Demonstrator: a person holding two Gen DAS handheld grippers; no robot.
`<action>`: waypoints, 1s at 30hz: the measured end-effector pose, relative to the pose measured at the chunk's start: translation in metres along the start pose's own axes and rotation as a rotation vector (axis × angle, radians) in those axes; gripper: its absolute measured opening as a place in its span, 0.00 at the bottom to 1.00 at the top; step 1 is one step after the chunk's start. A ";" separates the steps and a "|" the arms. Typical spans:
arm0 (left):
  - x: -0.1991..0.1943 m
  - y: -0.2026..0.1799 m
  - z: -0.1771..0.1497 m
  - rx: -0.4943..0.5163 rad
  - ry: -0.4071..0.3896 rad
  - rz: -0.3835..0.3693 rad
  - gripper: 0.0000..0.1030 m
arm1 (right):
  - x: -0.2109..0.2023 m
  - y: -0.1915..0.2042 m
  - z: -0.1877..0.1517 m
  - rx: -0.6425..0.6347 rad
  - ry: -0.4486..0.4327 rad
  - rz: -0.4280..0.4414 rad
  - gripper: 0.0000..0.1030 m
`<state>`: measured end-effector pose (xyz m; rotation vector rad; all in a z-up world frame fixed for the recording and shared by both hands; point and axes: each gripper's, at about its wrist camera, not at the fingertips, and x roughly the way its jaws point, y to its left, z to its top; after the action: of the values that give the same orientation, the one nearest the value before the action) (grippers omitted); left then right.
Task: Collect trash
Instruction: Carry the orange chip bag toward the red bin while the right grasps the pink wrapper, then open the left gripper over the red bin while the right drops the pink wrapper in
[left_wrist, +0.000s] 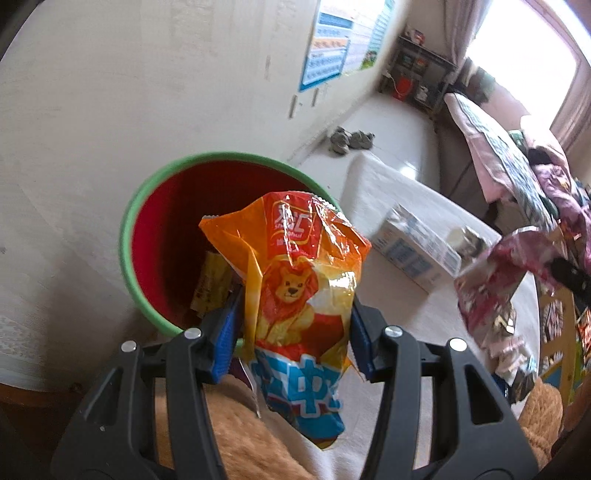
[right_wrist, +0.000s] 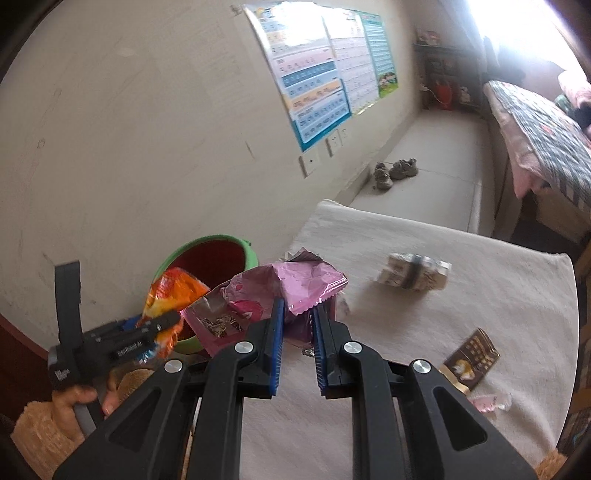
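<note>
The bin (left_wrist: 155, 236) stands beside the counter (right_wrist: 461, 332). At its rim, the left hand-held gripper (left_wrist: 295, 328) clamps an orange bag (left_wrist: 295, 295); beside it, the right hand-held gripper (right_wrist: 298, 332) pinches a pink wrapper (right_wrist: 295, 284). Both look light, crinkly, slippery: grip flat edges.

Two tools (left_wrist: 295, 332) (right_wrist: 298, 332) – one orange wrapper (left_wrist: 299, 295), one pink wrapper (right_wrist: 295, 288), one bin (left_wrist: 147, 206), one carton (right_wrist: 417, 277), one brown packet (right_wrist: 471, 358), two shoes (right_wrist: 395, 171).
</note>
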<state>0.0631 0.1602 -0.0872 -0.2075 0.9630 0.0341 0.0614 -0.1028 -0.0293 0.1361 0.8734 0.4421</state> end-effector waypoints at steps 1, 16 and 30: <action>-0.001 0.004 0.003 -0.007 -0.006 0.002 0.48 | 0.003 0.003 0.001 -0.010 0.002 0.000 0.14; 0.014 0.046 0.015 -0.093 -0.012 0.055 0.48 | 0.068 0.073 0.011 -0.194 0.053 -0.017 0.14; 0.026 0.064 0.014 -0.080 -0.018 0.157 0.48 | 0.095 0.106 0.024 -0.293 0.017 -0.063 0.16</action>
<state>0.0818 0.2237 -0.1108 -0.2043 0.9595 0.2186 0.0993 0.0350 -0.0501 -0.1646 0.8180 0.5075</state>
